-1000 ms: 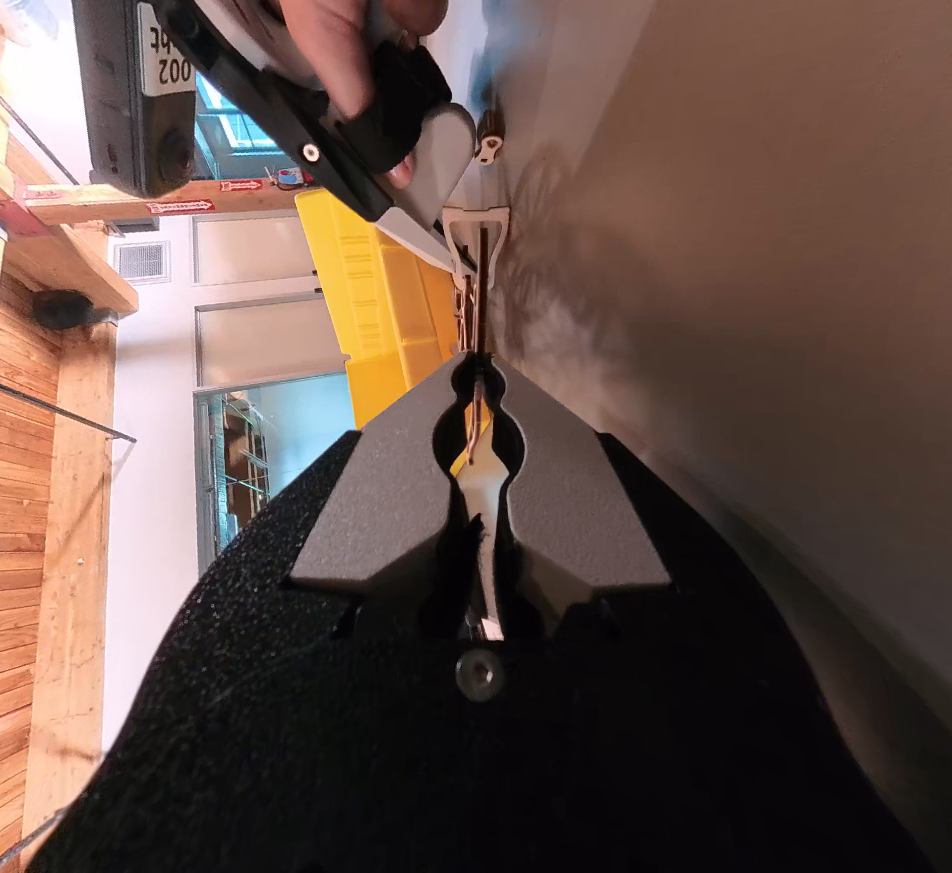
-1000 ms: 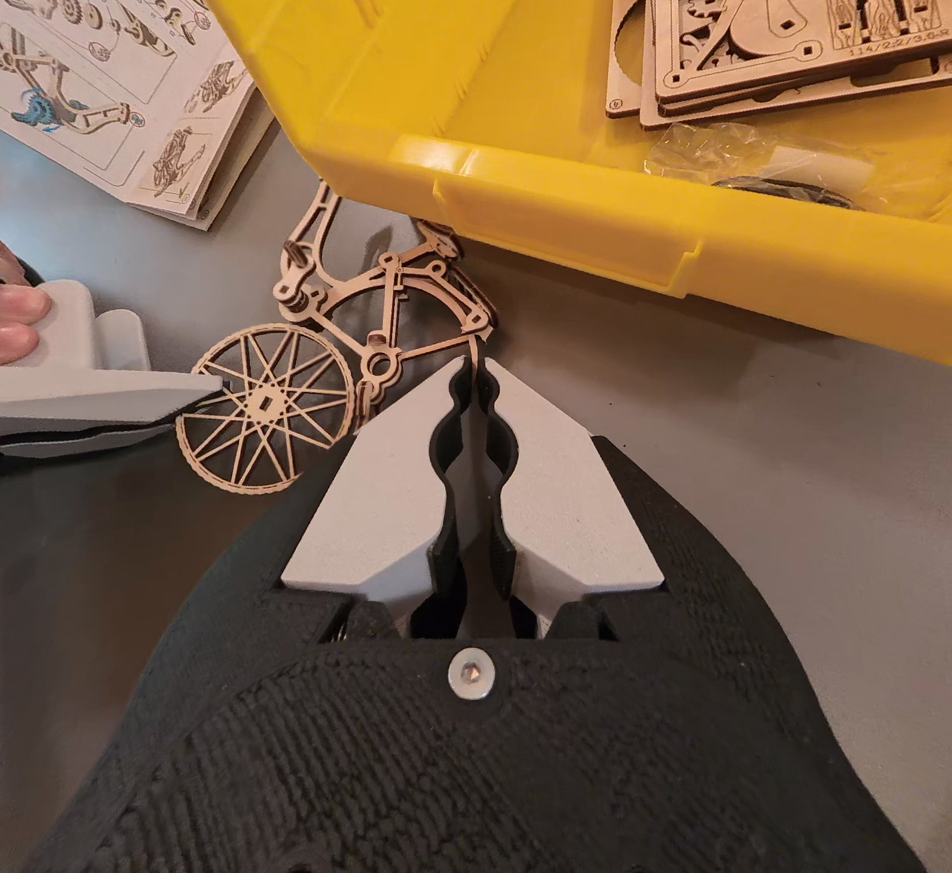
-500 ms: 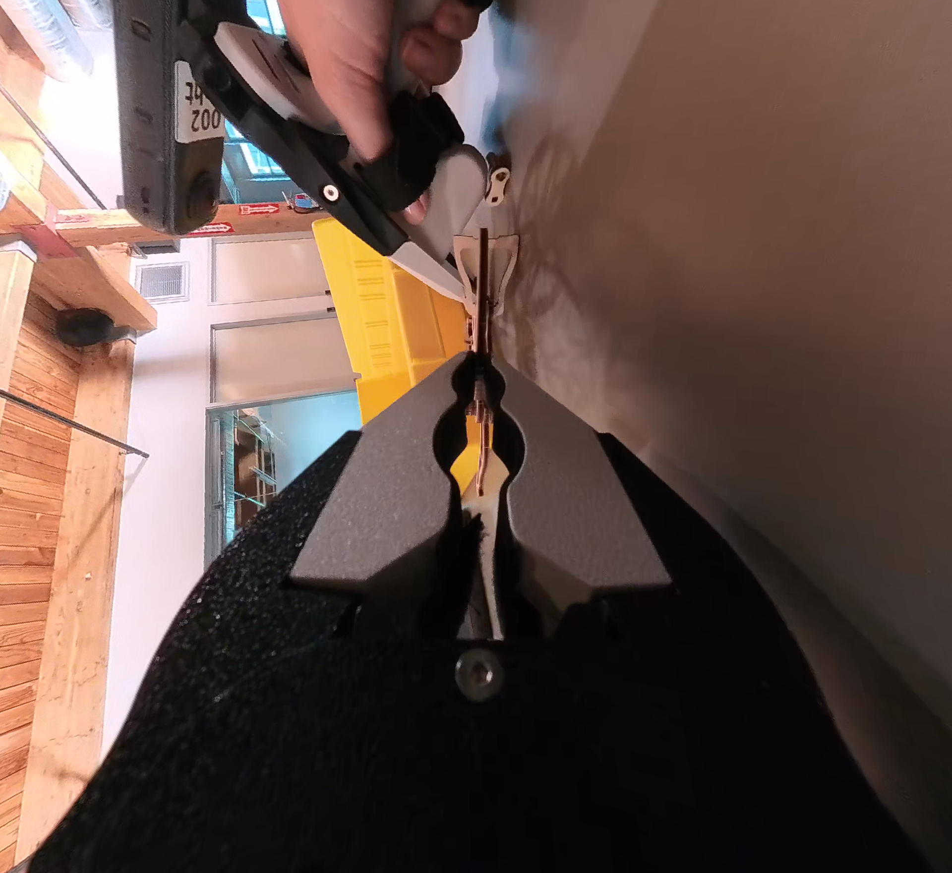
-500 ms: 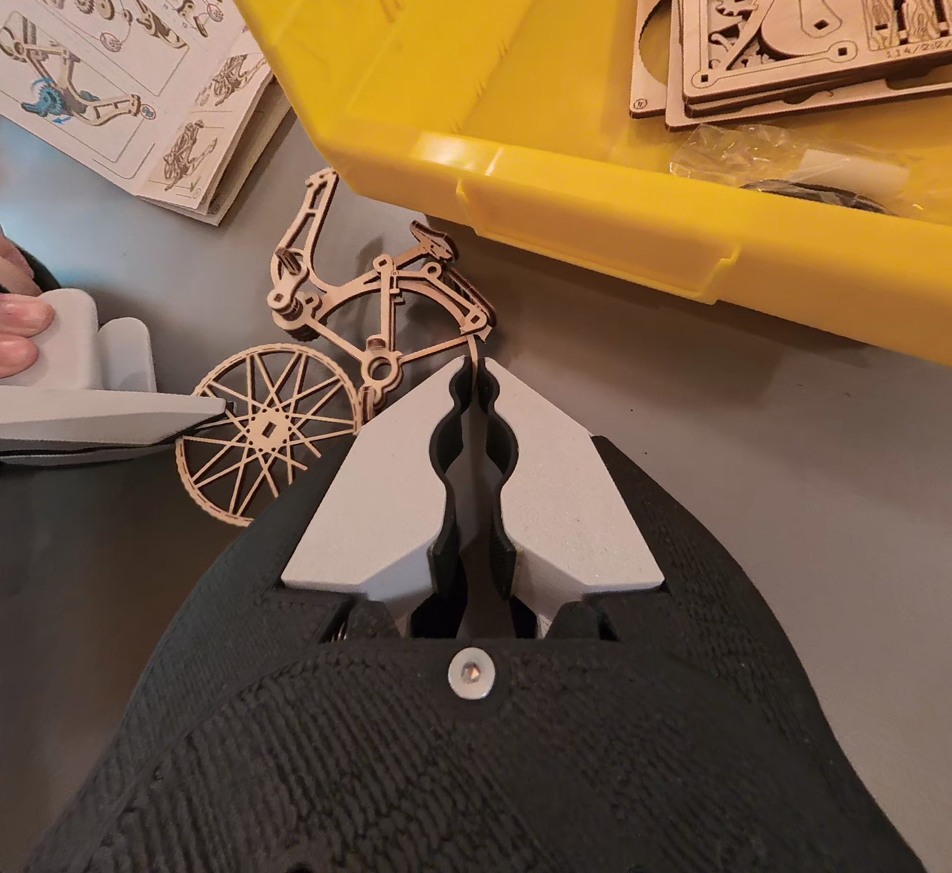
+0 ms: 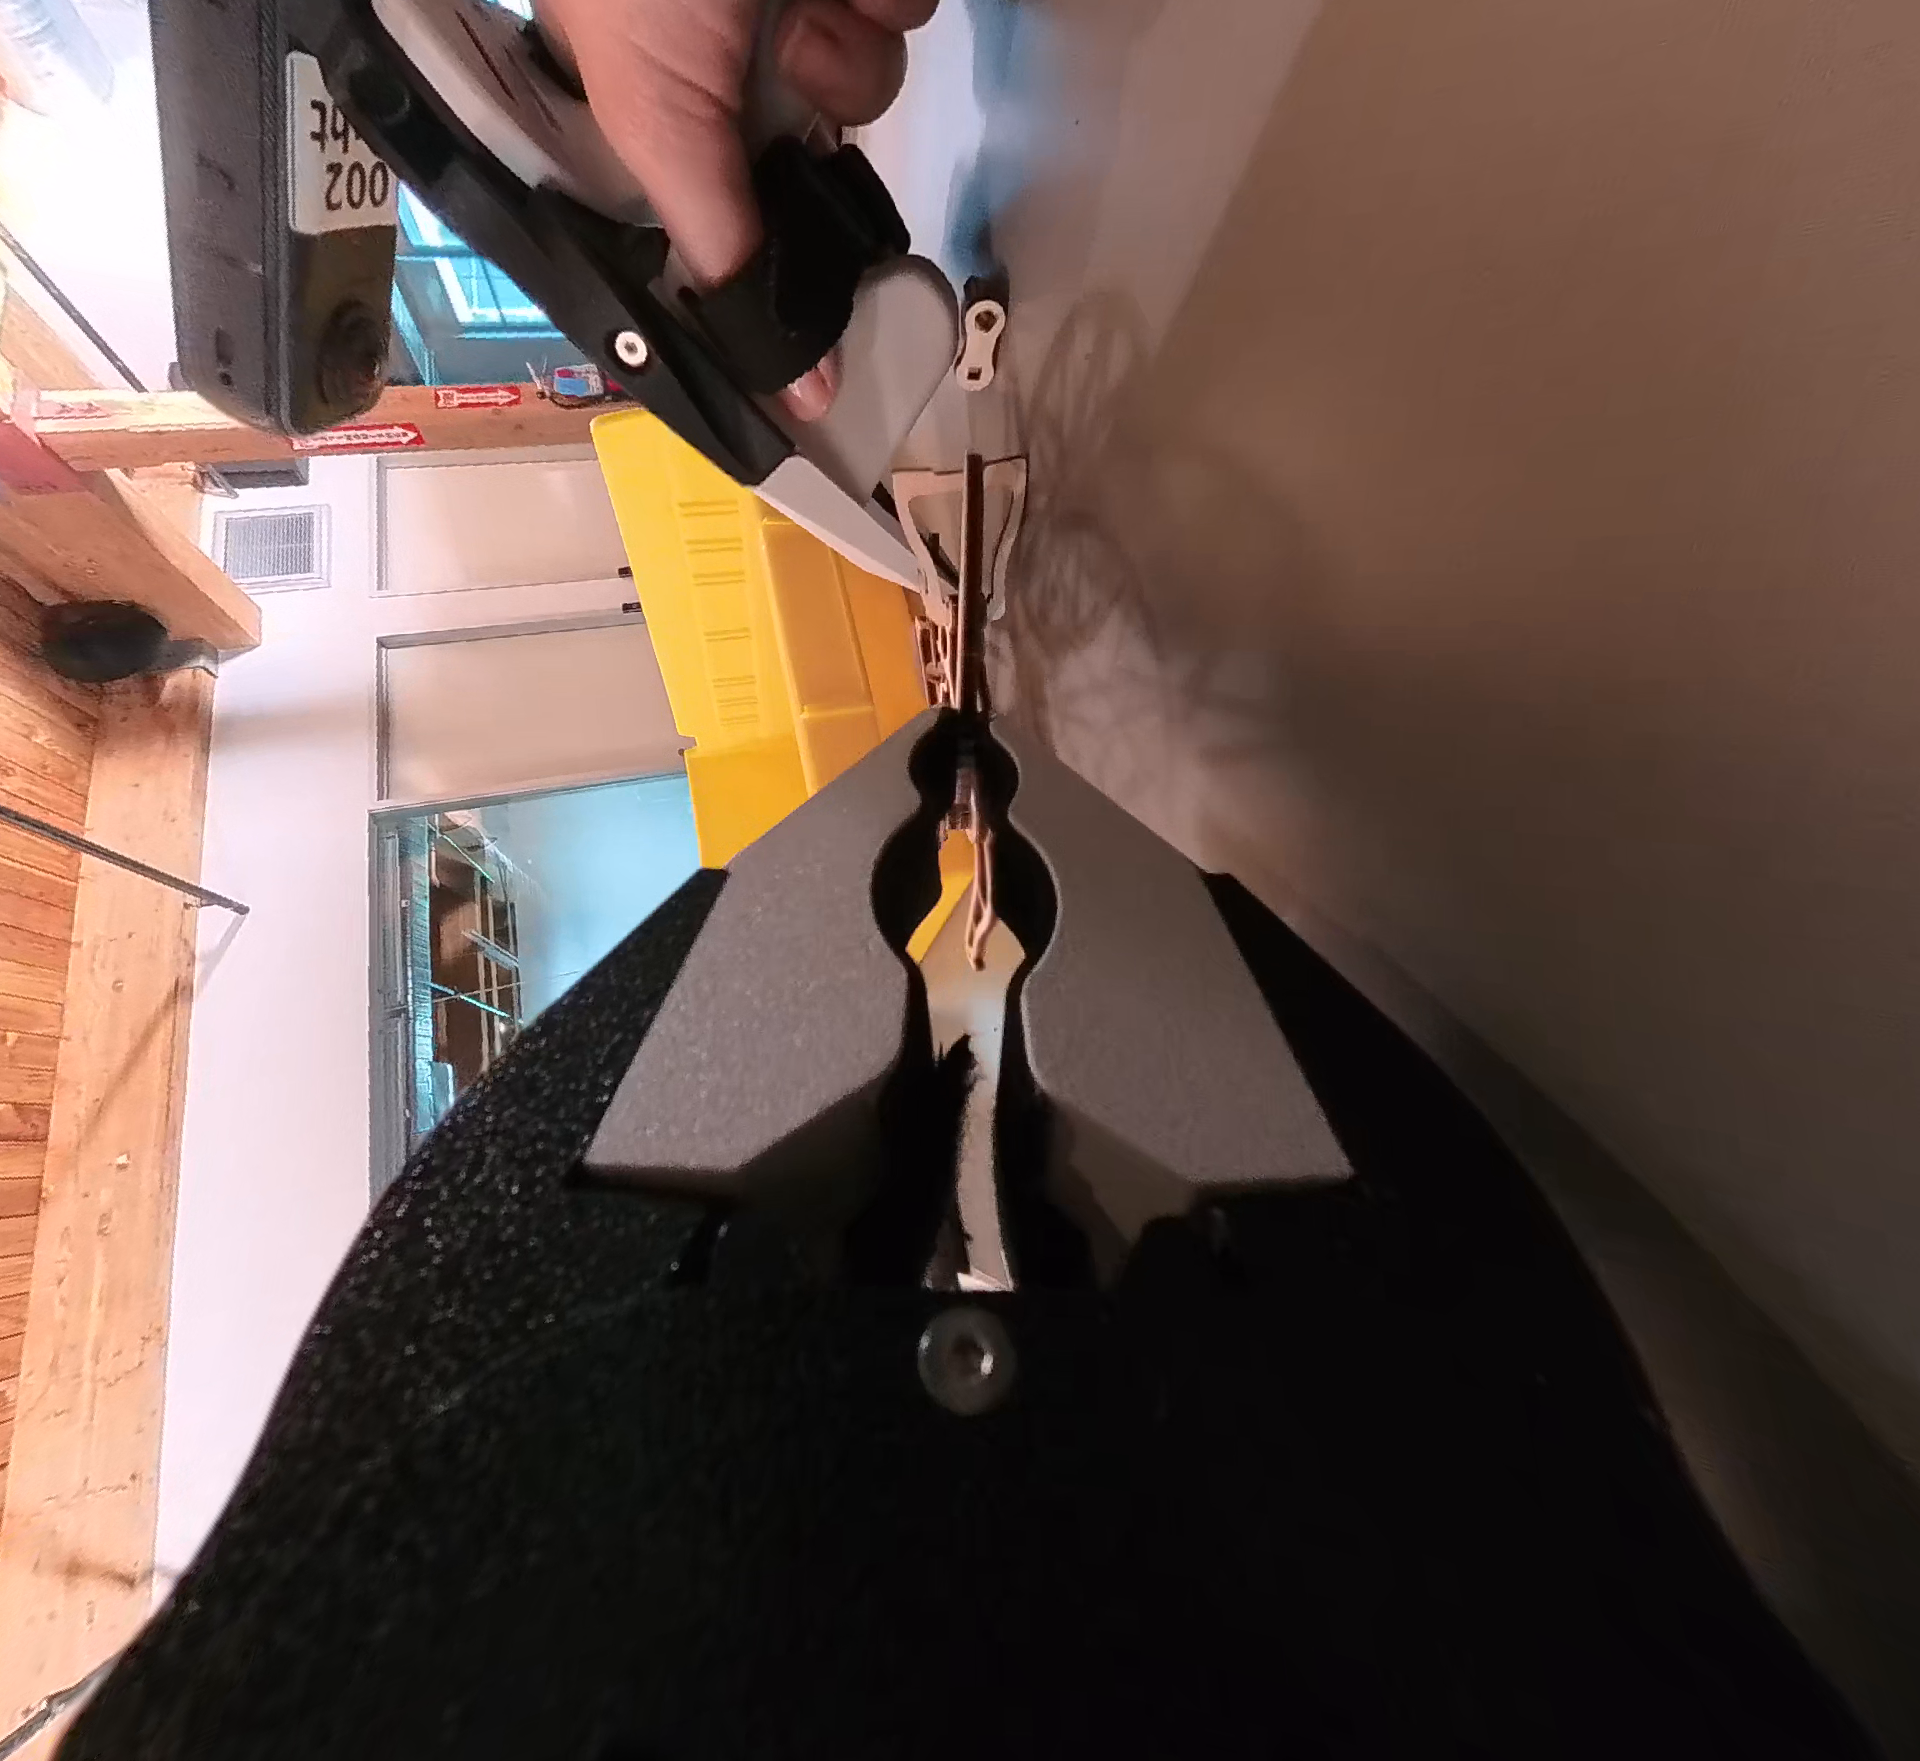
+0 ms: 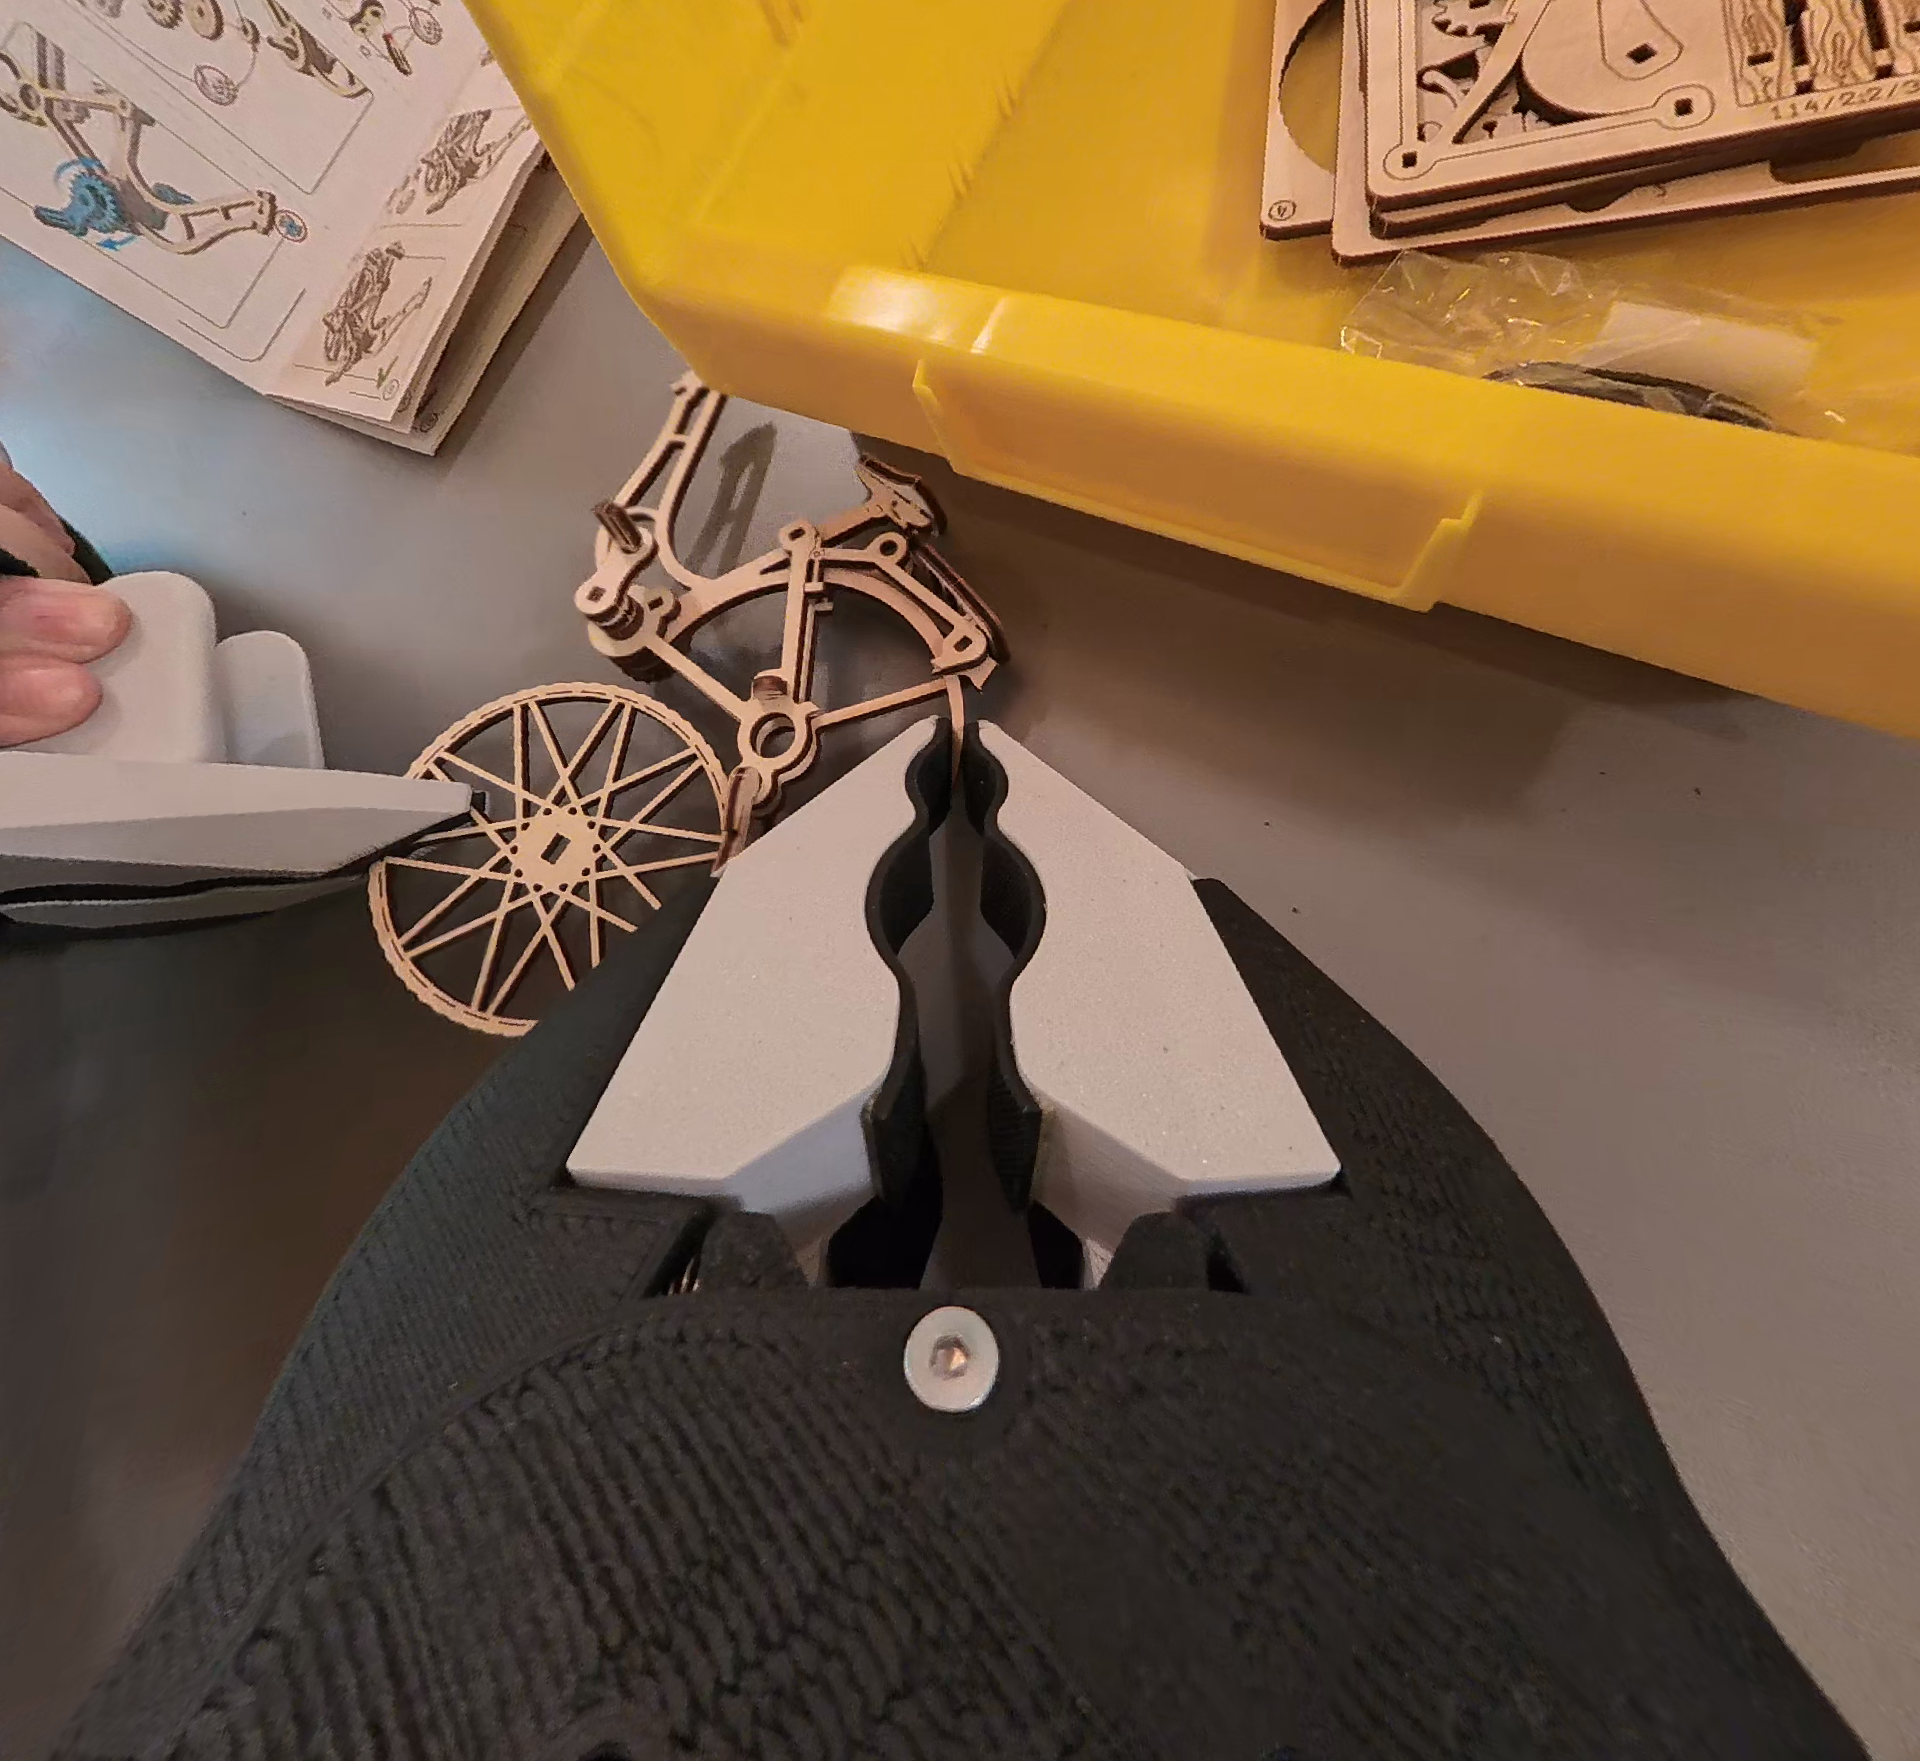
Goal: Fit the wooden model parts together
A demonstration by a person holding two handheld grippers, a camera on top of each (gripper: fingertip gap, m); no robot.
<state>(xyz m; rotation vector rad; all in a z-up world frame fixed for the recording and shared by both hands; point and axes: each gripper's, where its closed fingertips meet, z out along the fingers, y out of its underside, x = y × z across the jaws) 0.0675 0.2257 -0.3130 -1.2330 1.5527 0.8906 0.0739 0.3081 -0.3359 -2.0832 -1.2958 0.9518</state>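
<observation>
1. Right gripper (image 6: 954, 735) first: its grey fingers are pinched nearly together on a thin curved strut at the rear of the pale laser-cut wooden bicycle frame (image 6: 800, 641), gripped right at the tips.
2. Left gripper (image 6: 457, 802) comes in from the left side of the right wrist view, its grey tips closed onto the rim of the flat wooden spoked wheel (image 6: 551, 854).
3. Left wrist view confirms it: that gripper (image 5: 966, 735) is clamped on the wheel (image 5: 974, 589), seen edge-on as a thin brown strip between the fingers.
4. Wheel and frame sit just beside each other above the smooth grey tabletop (image 6: 1455, 880); I cannot tell whether they are joined.
5. Just beyond, the glossy yellow plastic bin (image 6: 1195, 423) holds stacked plywood part sheets (image 6: 1621, 49) and a crinkled clear plastic bag (image 6: 1507, 319).
6. Farther left lies an open white illustrated instruction booklet (image 6: 229, 111).
</observation>
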